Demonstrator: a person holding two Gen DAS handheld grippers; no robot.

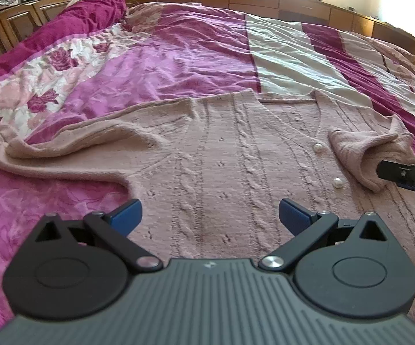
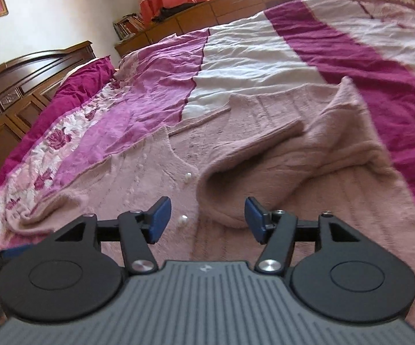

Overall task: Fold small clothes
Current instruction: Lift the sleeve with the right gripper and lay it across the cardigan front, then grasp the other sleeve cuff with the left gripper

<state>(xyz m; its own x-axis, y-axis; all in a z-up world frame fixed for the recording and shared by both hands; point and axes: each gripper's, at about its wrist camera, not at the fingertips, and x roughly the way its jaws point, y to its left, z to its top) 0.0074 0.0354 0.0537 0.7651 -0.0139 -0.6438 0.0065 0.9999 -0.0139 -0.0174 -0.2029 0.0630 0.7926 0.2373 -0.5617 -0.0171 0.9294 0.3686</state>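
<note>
A dusty-pink cable-knit cardigan (image 1: 221, 149) with pearl buttons (image 1: 318, 146) lies flat on the bed. Its left sleeve (image 1: 72, 143) lies spread to the side. Its right sleeve (image 2: 265, 166) is folded in over the front, cuff near the buttons. My left gripper (image 1: 208, 215) is open and empty, just above the lower body of the cardigan. My right gripper (image 2: 207, 220) is open and empty, with the sleeve cuff just beyond its fingertips. One of its fingers (image 1: 405, 174) shows in the left wrist view, at the cuff.
The bed has a pink, magenta and white striped cover (image 1: 293, 54) with a rose print (image 1: 49, 86) at the left. A dark wooden headboard (image 2: 20, 86) stands at the left. Low wooden cabinets (image 1: 265, 0) run along the far side under a window.
</note>
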